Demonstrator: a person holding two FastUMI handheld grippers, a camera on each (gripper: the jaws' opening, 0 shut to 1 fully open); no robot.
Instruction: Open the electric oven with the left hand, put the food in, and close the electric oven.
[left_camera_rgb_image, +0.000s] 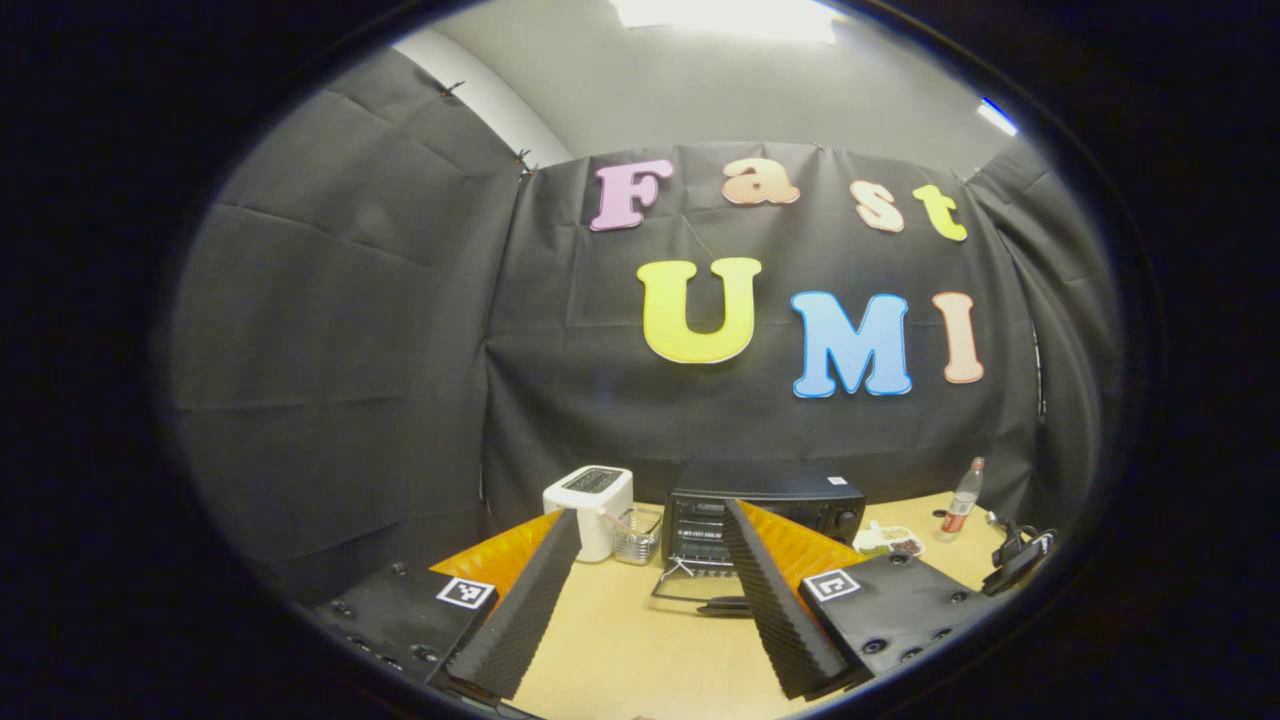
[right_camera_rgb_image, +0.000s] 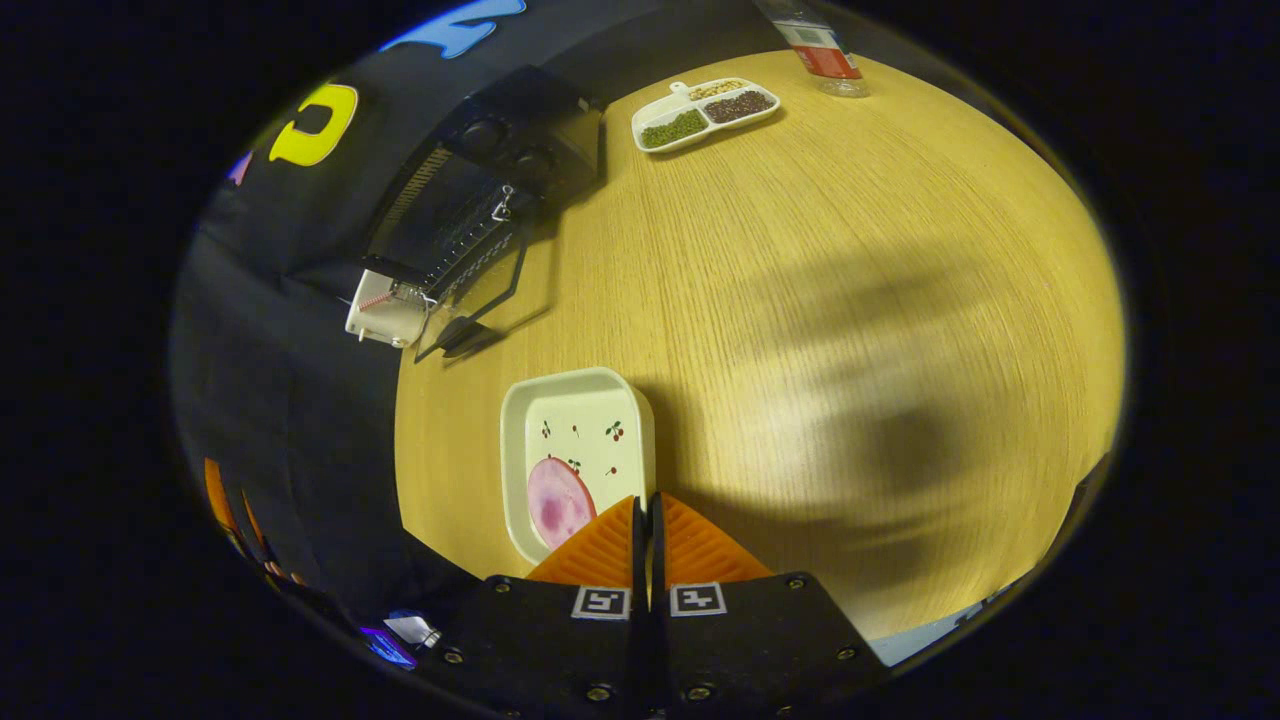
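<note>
Judging the pink food slice (right_camera_rgb_image: 558, 503) soft and slippery, grip the rigid white dish (right_camera_rgb_image: 580, 400) rim at six o'clock; right gripper (right_camera_rgb_image: 648, 520) closed empty, left gripper (left_camera_rgb_image: 650, 520) wide, oven (left_camera_rgb_image: 765, 510) door down.

Bare table (right_camera_rgb_image: 800, 300) lies before the oven's (left_camera_rgb_image: 765, 515) lowered door (left_camera_rgb_image: 700, 590)

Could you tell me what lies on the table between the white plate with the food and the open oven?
Nothing: in the right gripper view the stretch of wooden table between the plate and the oven is bare.
</note>
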